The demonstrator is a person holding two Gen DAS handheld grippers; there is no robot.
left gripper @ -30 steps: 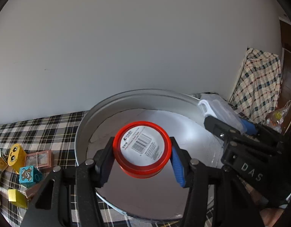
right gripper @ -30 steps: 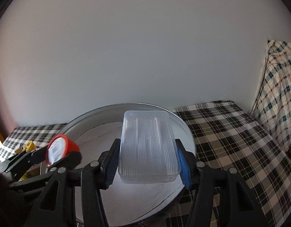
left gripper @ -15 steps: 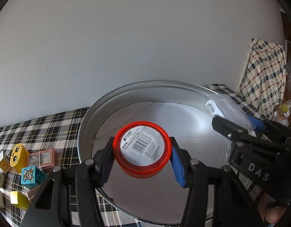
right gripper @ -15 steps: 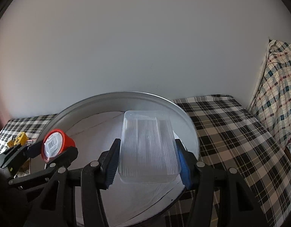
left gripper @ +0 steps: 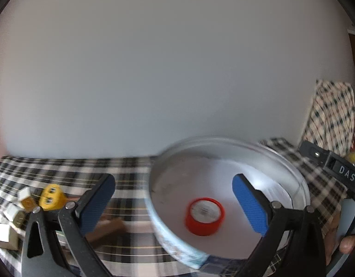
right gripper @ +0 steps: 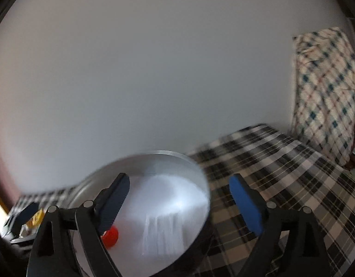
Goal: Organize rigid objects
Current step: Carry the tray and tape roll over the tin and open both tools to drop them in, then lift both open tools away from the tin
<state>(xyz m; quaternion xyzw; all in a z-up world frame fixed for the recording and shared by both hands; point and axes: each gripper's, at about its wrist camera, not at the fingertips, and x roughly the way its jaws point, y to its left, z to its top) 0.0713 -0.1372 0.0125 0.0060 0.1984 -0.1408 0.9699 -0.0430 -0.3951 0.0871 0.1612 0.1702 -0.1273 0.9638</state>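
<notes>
Both tongs are seen spread wide, nothing gripped. Between the left tongs (left gripper: 172, 198), the red tub (left gripper: 204, 216) is found lying in the round metal pan (left gripper: 223, 141), its pale label too blurred to be read. Ahead of the right tongs (right gripper: 179, 198), toward their left finger, a clear ribbed tray (right gripper: 164, 235) is seen resting in the same pan (right gripper: 168, 153), with the tub (right gripper: 110, 236) partly hidden behind the left finger (right gripper: 113, 202). Left of the left tongs, a yellow block (left gripper: 50, 196) and other small blocks are spotted on the checked surface (left gripper: 62, 168). "DAS" is read on the right tongs' body (left gripper: 347, 173) at the frame's right edge.
</notes>
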